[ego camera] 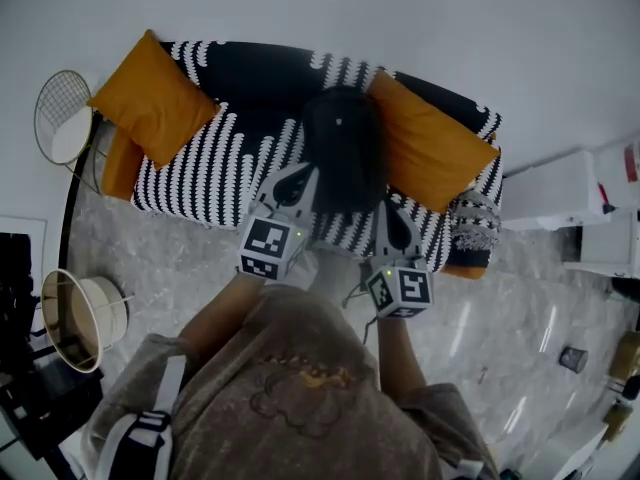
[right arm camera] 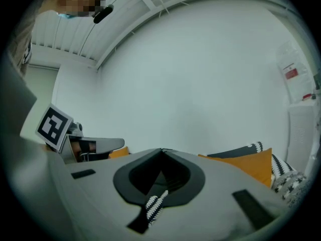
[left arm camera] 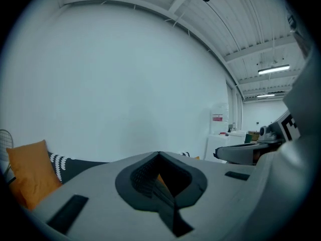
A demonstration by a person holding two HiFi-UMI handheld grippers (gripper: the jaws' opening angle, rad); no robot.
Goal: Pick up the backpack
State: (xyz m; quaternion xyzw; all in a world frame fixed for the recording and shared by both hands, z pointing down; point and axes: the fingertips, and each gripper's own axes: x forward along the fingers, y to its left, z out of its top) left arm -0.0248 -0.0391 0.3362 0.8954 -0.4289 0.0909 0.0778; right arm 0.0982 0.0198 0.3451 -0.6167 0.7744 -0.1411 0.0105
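Observation:
A dark backpack (ego camera: 345,153) stands upright in the middle of a black-and-white patterned sofa (ego camera: 200,168), between two orange cushions (ego camera: 155,98). My left gripper (ego camera: 297,172) points at the backpack's lower left side, and the right gripper (ego camera: 392,212) points at its lower right. Whether either tip touches it I cannot tell. Both are shut with nothing between the jaws. In the left gripper view the shut left gripper (left arm camera: 159,155) hides the backpack; only an orange cushion (left arm camera: 29,177) and the white wall show. The right gripper view shows the shut right gripper (right arm camera: 161,150) and the other cushion (right arm camera: 251,167).
A round wire side table (ego camera: 62,118) stands left of the sofa, and a white drum-shaped lamp shade (ego camera: 85,318) lies nearer on the left. White cabinets (ego camera: 565,193) stand at the right. The floor (ego camera: 180,258) is grey marble.

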